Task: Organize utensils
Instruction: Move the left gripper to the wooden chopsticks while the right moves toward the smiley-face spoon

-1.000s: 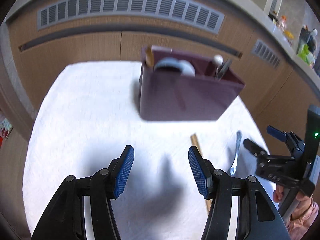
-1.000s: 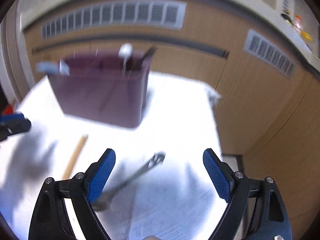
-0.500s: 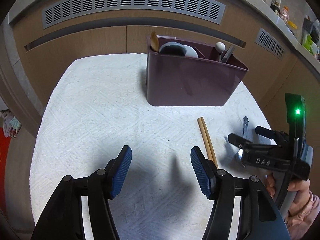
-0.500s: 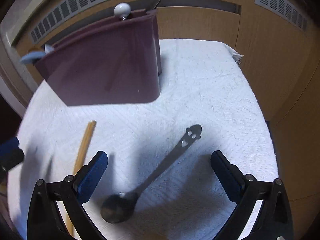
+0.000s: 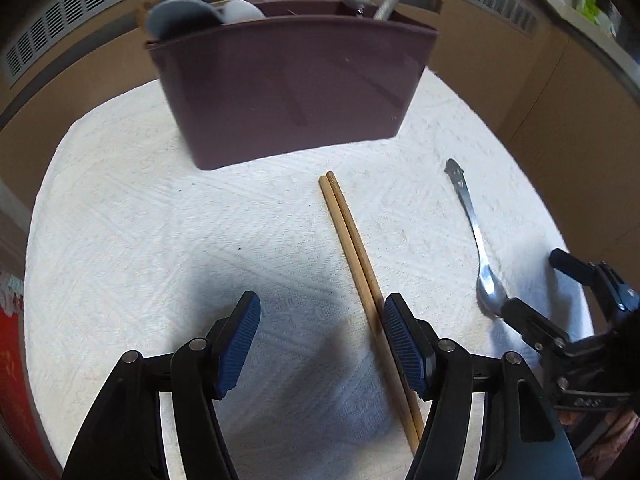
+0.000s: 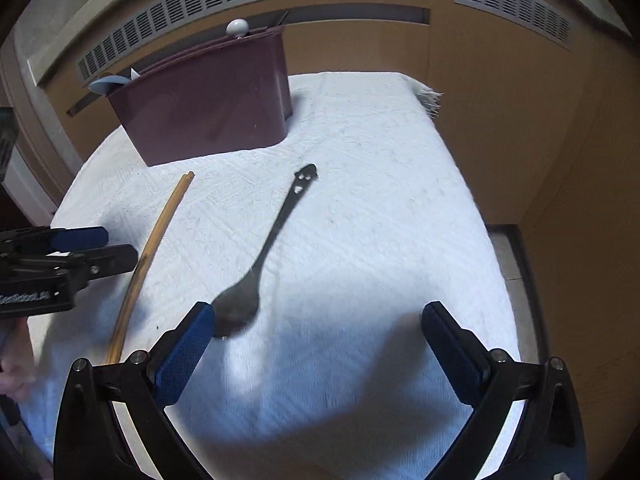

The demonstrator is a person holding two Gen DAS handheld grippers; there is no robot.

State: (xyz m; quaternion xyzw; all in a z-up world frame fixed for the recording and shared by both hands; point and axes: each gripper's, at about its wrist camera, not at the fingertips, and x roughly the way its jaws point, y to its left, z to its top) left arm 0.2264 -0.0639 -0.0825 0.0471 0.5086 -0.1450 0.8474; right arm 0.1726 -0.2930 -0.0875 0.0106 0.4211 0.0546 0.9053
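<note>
A maroon utensil holder stands at the back of the white cloth and holds several utensils; it also shows in the right wrist view. A pair of wooden chopsticks lies in front of it, its near part running along my left gripper's right finger. My left gripper is open, low over the cloth. A metal spoon lies to the right, its bowl by my right gripper's left fingertip. My right gripper is wide open and empty. The spoon and chopsticks show in both views.
The white textured cloth covers a small table, with a frayed corner at the far right. Wooden cabinet fronts with vent grilles surround the table on the far and right sides.
Both grippers have dropped lower and moved forward over the cloth. The left one has come down beside the chopsticks, the right one beside the spoon's bowl. Both stay open.
</note>
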